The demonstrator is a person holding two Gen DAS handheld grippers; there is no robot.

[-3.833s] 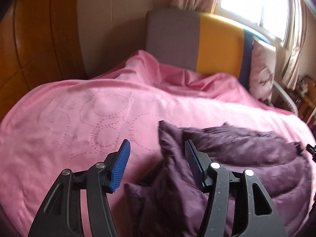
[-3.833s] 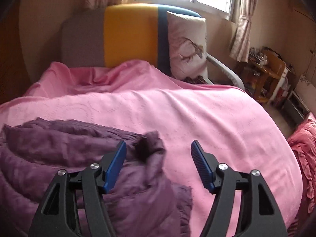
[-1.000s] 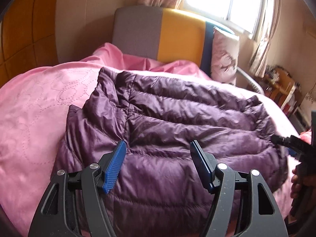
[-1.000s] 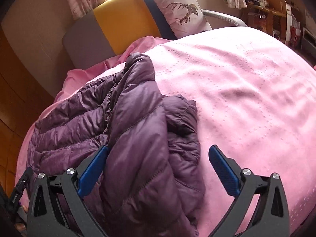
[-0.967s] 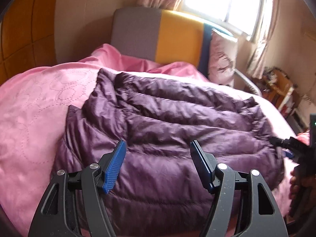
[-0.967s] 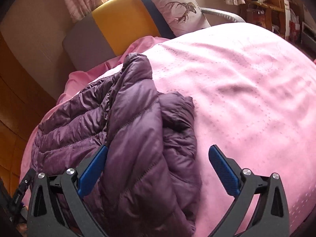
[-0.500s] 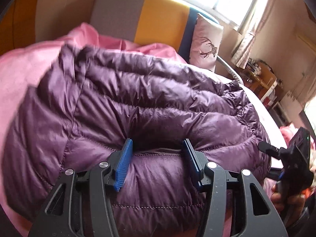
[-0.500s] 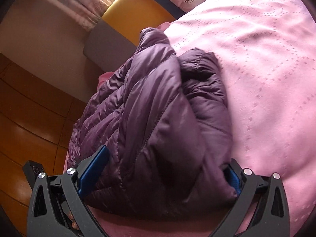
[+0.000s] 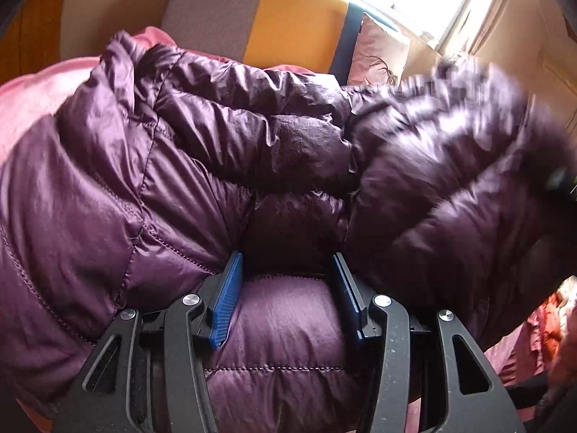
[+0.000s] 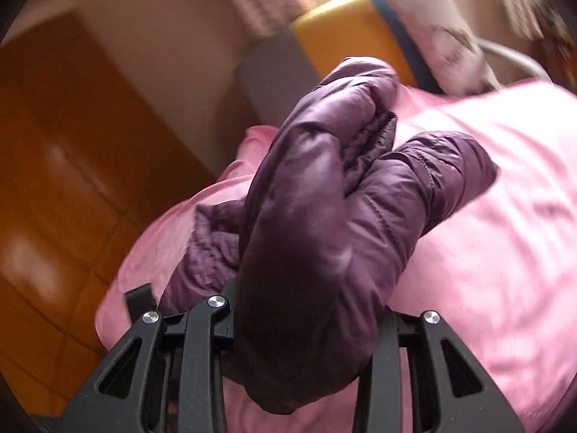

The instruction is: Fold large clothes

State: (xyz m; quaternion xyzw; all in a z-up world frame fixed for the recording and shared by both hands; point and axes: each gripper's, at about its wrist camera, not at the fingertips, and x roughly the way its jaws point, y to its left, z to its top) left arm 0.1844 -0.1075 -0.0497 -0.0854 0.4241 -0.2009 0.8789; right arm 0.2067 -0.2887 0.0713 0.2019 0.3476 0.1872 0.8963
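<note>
A purple quilted down jacket (image 9: 216, 151) lies across the pink bedspread (image 9: 29, 101). My left gripper (image 9: 286, 288) is at its near hem. The jaws are closing, and the puffy fabric bulges between the blue pads (image 9: 227, 299) and touches both. The jacket's right side (image 9: 450, 151) is raised and blurred. In the right wrist view, that bunched end of the jacket (image 10: 324, 198) hangs off the bedspread (image 10: 505, 216) in my right gripper (image 10: 306, 310). Its jaws are closing tight on the fabric, which hides the pads.
A grey, yellow and blue headboard (image 9: 288, 18) and a deer-print pillow (image 9: 378, 57) stand at the far end of the bed. A wooden wardrobe (image 10: 54, 180) runs along the left. Reddish cloth (image 9: 541, 324) lies low at the right, beside the bed.
The left gripper has come down onto the hem and its jaws have narrowed. The right gripper's jaws went from wide open to closed on the jacket's end, lifting it up and over toward the left.
</note>
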